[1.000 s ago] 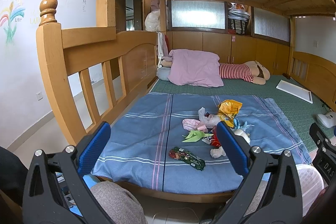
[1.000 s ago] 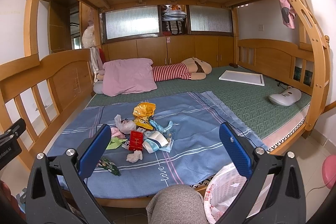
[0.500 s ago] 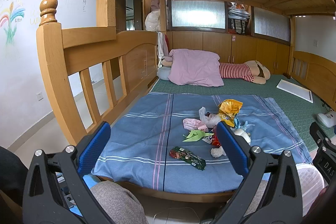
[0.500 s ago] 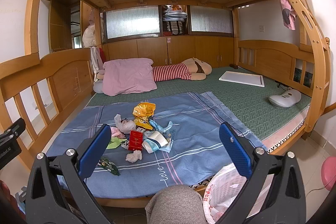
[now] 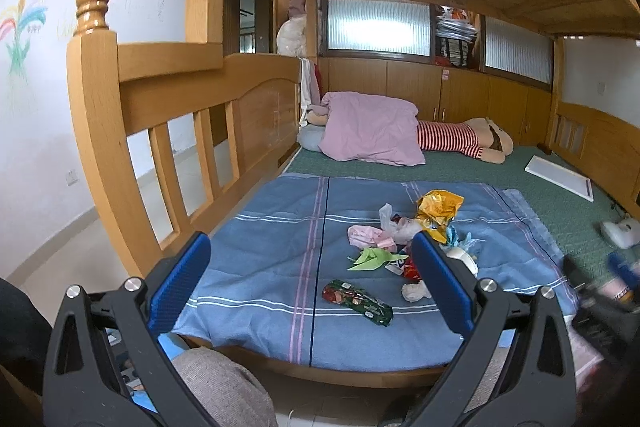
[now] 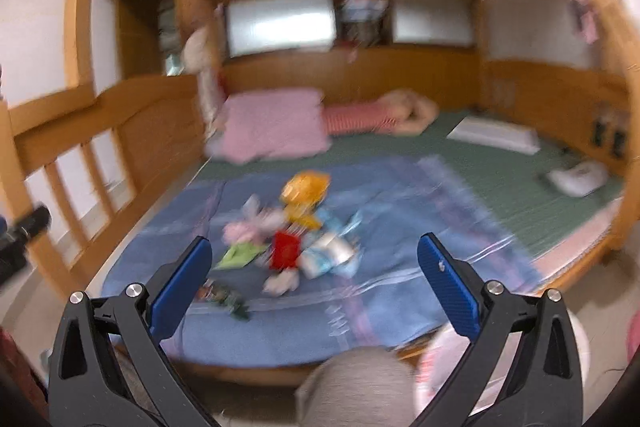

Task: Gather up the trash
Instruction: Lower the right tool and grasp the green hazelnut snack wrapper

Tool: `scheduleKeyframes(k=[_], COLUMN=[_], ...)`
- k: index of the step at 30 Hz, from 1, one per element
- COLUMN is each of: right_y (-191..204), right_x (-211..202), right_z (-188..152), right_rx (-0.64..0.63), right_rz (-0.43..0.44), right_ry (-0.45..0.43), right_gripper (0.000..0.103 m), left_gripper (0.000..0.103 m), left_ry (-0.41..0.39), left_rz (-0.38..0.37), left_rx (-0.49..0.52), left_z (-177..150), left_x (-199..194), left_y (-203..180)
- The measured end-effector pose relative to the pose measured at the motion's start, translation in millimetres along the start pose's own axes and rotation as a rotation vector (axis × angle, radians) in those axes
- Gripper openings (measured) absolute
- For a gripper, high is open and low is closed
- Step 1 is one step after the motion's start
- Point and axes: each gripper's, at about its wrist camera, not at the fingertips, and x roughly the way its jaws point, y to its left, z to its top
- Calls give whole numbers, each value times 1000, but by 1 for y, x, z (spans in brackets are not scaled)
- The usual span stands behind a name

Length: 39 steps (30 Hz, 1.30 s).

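Trash sits heaped on the blue striped cloth (image 5: 256, 267) spread over the bed, all of it well ahead of me. Leftmost is my left tool (image 5: 310, 287), spread wide and empty; I would bring it down on the nearest piece, the dark green-and-red snack wrapper (image 5: 357, 301), pinching it across its narrow width so the cloth is not caught. Beyond lie the green folded paper (image 5: 370, 258), the pink crumpled packet (image 5: 365, 235) and the yellow foil bag (image 5: 439, 205). My right tool (image 6: 314, 277), equally wide and empty, looks blurred; I should steady it first.
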Motion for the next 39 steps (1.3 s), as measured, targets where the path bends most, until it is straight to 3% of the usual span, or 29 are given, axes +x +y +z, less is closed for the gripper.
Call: scheduleKeyframes(k=[3,10,25,32,34,36,39], right_y=[13,71,148,177,183,187,185], right_x=[45,98,237,295,307,317,322], right_z=[-22,-65,-95,-116,-122,-128,-131], right_rx=[-51,-216,-366,-443,-446,-458,-441], right_rz=[30,94,190,162,155,141,134], right_ry=[107,197,474,600,635,681,699], right_gripper=[100,100,100,99,87,55,38], left_gripper=[100,100,100,100,100,100,100], left_ry=[3,69,133,159,172,183,192], left_rz=[36,105,191,227,230,229,230], left_rx=[0,-27,-75,-63,-68,-70,-57], left_z=[-4,-16,-21,-24,-26,-26,-28], left_x=[9,35,83,100,107,113,117], left_y=[13,56,107,117,118,118,114])
